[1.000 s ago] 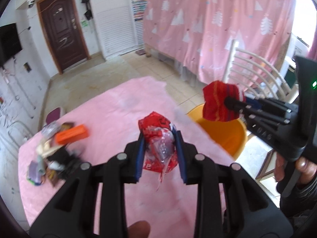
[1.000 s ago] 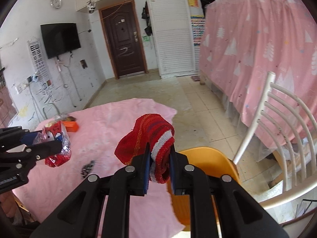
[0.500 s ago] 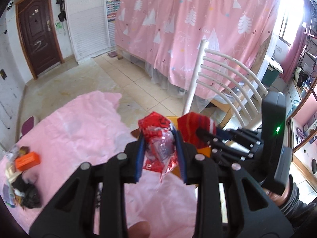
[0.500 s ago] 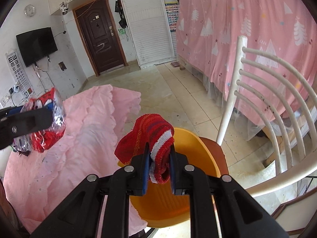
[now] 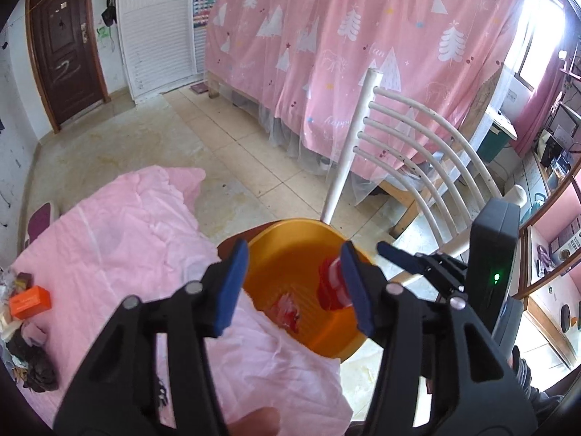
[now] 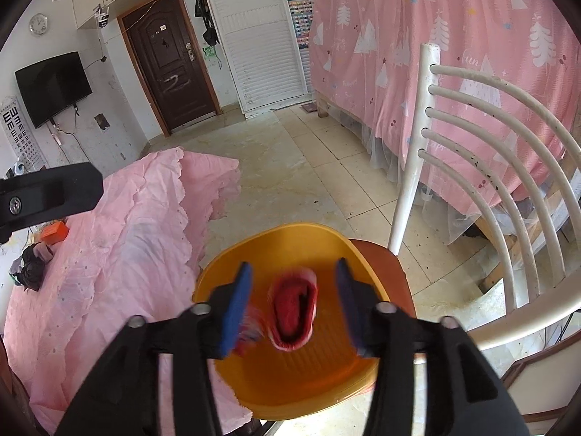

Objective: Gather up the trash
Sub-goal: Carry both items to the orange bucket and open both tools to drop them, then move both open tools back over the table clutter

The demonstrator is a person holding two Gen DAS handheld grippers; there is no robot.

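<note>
My left gripper (image 5: 294, 290) hangs over an orange basin (image 5: 290, 224), its jaws opening with nothing pressed between the blue pads. Below it, a red and clear plastic wrapper (image 5: 287, 313) lies in the basin next to a red knitted sock with white stripes (image 5: 332, 287). My right gripper (image 6: 294, 301) is over the same basin (image 6: 290, 230), its jaws also opening. The sock (image 6: 292, 309) shows blurred and loose under it, free of both pads. The wrapper (image 6: 250, 327) is a blur beside the left pad. One finger of the left gripper (image 6: 47, 196) juts in from the left.
The basin rests on a brown chair seat (image 6: 386, 267) with a white barred back (image 6: 472, 152). To the left is a table under a pink cloth (image 5: 127, 239), with an orange box (image 5: 29, 301) and dark scraps (image 5: 36, 367) piled at its far-left end. A pink curtain (image 5: 363, 54) hangs behind.
Both grippers swung right from the table to above the basin and opened. The wrapper left the left gripper and the sock left the right one; both are now down in the basin.
</note>
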